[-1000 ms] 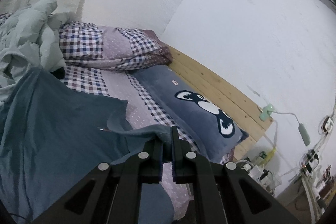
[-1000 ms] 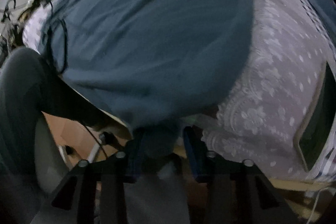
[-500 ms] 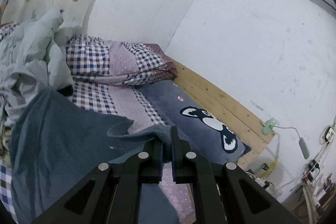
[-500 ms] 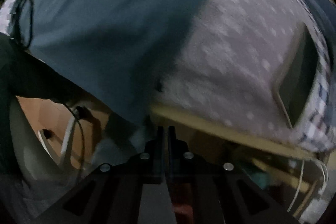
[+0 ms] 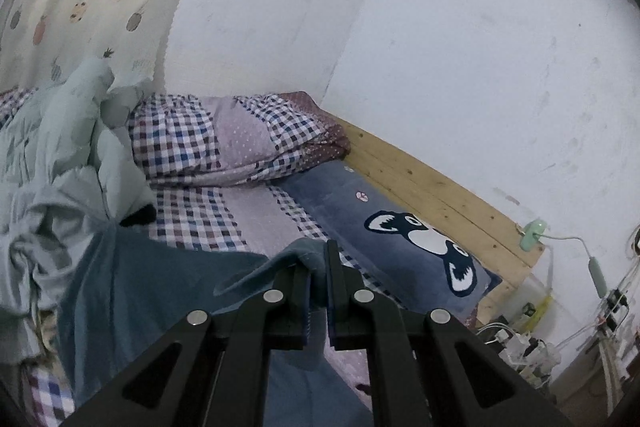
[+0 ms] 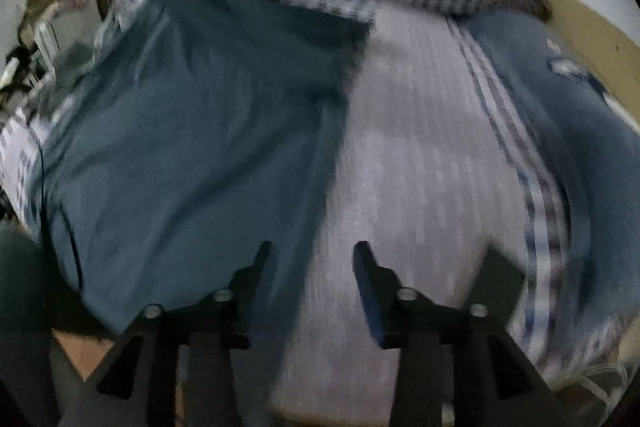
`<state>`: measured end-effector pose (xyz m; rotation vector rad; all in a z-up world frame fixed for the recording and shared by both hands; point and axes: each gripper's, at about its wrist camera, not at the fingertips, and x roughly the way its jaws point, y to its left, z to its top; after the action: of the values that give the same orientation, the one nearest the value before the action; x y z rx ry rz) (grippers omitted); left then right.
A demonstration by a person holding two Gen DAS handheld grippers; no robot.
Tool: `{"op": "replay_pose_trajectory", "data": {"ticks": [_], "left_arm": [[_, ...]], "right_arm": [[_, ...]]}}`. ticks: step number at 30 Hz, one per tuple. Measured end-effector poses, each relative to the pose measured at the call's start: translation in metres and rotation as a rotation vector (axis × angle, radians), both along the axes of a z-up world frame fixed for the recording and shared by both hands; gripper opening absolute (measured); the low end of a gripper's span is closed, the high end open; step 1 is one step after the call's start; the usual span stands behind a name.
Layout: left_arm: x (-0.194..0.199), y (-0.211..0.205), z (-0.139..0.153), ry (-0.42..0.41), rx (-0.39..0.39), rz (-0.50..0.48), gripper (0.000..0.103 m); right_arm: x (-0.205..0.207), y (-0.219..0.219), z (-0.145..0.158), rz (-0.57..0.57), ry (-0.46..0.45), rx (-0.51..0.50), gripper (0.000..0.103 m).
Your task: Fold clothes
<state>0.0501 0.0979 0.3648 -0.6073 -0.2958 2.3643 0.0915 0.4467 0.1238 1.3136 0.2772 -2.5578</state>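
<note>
Teal garment (image 5: 152,291) spread over the bed's lilac dotted sheet (image 5: 260,223), one edge lifted off the sheet. Left wrist view: left gripper (image 5: 318,267) clamped nearly closed on that raised fabric edge, cloth bunched between the fingers. Beyond: folded checked quilt (image 5: 224,139), blue pillow with animal face (image 5: 400,239), crumpled pale green bedding (image 5: 60,147) at left, wooden headboard (image 5: 432,187), mint clip lamp (image 5: 532,231). Right wrist view, motion-blurred: right gripper (image 6: 310,259) spread wide, nothing between the fingers, hovering above the garment's right border where it meets the bare sheet (image 6: 420,167). Garment (image 6: 180,127) fills left half of view; blue pillow (image 6: 580,127) at right.
</note>
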Motion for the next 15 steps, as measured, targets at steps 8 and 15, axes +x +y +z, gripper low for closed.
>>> {"op": "replay_pose_trajectory", "data": {"ticks": [8, 15], "left_arm": [[-0.034, 0.002, 0.009, -0.005, -0.016, -0.029, 0.005], [-0.069, 0.008, 0.0, -0.023, -0.049, -0.011, 0.005]], "right_arm": [[-0.103, -0.043, -0.033, 0.051, 0.054, 0.055, 0.045], [-0.155, -0.065, -0.075, 0.086, 0.039, 0.088, 0.044]]}}
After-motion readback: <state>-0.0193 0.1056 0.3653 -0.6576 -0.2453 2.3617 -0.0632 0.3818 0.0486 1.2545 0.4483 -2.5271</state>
